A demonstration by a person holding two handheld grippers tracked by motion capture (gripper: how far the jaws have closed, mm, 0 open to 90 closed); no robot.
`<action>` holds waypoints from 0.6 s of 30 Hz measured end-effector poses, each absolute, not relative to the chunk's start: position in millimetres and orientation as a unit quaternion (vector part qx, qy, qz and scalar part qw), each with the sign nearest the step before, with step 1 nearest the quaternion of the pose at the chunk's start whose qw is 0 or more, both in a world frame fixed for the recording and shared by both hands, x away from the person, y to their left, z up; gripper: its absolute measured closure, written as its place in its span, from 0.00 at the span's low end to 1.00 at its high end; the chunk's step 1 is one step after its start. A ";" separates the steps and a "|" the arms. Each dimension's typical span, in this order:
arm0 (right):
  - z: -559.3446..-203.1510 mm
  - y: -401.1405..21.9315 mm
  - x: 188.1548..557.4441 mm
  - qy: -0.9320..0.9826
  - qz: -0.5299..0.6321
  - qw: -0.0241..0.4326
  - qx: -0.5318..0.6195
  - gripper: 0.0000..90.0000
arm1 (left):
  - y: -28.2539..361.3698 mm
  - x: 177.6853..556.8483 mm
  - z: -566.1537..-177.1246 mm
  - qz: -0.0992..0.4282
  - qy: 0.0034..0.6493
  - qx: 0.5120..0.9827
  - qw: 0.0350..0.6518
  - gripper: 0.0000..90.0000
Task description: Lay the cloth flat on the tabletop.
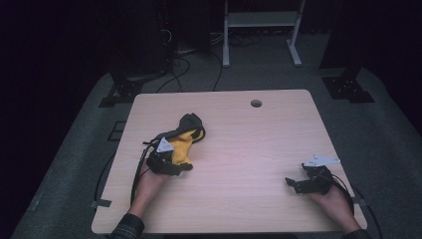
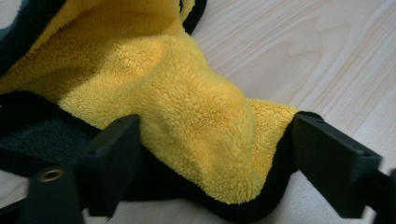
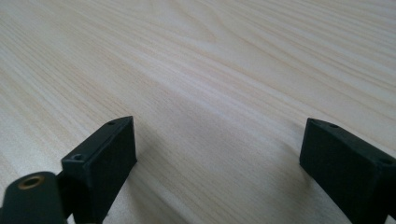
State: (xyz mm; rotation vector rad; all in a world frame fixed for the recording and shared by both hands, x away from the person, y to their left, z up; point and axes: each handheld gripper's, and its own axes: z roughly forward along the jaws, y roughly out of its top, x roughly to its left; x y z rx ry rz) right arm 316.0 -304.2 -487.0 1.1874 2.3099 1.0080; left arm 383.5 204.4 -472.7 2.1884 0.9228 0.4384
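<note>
From above, my left gripper [image 1: 185, 164] meets the yellow-and-black cloth [image 1: 185, 137] on the table's [image 1: 278, 129] left half. Its own view shows a fold between parted jaws; contact is unclear. My right gripper [image 3: 217, 154] gapes empty.

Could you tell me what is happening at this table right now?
A person is working a crumpled yellow and black fleece cloth on a wooden table with two hand-held grippers. The left gripper is at the near edge of the cloth, and a yellow fold with black trim lies between its fingers, which stand on either side of it without clearly pinching it. The right gripper rests apart on the bare wood near the table's right edge, its fingers wide open with nothing between them.
</note>
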 end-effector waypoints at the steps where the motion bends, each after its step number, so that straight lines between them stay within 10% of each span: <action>1: -487.0 -304.2 316.0 0.816 0.356 0.177 0.420 0.11 | 205.1 384.0 -472.7 0.167 0.358 0.846 0.357 0.23; 14: -487.0 -304.2 316.0 0.816 0.356 0.177 0.420 0.11 | 204.2 391.8 -465.3 0.138 0.372 0.849 0.348 0.79; 18: -487.0 -304.2 316.0 0.816 0.356 0.177 0.419 0.11 | 199.4 389.4 -463.2 0.147 0.368 0.853 0.340 0.83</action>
